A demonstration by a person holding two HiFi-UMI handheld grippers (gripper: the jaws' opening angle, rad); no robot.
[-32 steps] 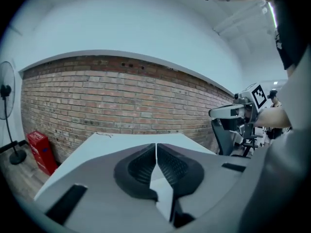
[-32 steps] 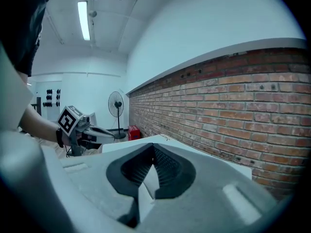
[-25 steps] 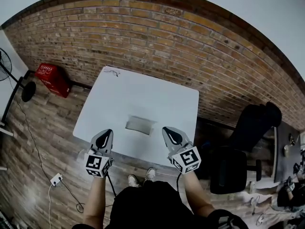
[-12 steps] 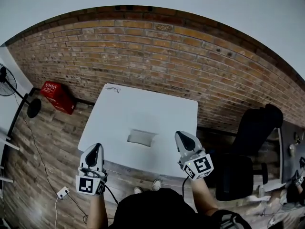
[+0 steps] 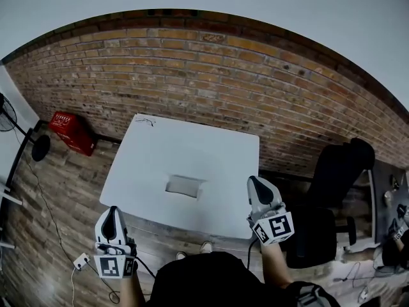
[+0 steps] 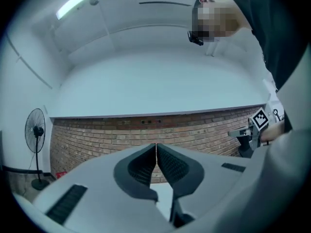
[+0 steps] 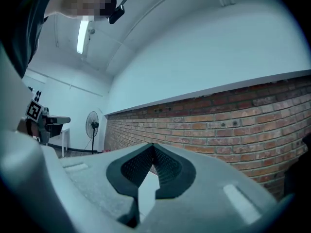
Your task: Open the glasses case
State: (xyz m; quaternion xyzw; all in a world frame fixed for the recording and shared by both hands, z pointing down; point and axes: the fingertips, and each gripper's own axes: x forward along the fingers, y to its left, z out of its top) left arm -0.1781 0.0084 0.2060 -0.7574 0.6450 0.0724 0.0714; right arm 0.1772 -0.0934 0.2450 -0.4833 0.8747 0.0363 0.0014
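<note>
White table in front of a brick wall, with wooden floor all around. On the tabletop, a grey glasses case, lying flat at 6 o'clock of the table's middle, close to the near edge and clear of both grippers. Too small in the head view to make out its lid seam.

Left gripper at 8 o'clock of the case, off the table's near left corner, above the floor and well apart from the case. In the left gripper view, jaws clenched tip to tip with nothing between them, aimed at the brick wall.

Right gripper at 3 o'clock of the case, beside the table's right edge, also apart from the case. In the right gripper view, jaws pressed together and empty, with brickwork straight ahead.

Around the table:
- Red crate on the floor at 10 o'clock, against the wall.
- Black office chair at 3 o'clock.
- Standing fan off at 9 o'clock.
- White plug adapter with its cable on the floor at 7 o'clock.
- Pair of shoes at 6 o'clock, just below the near edge.
</note>
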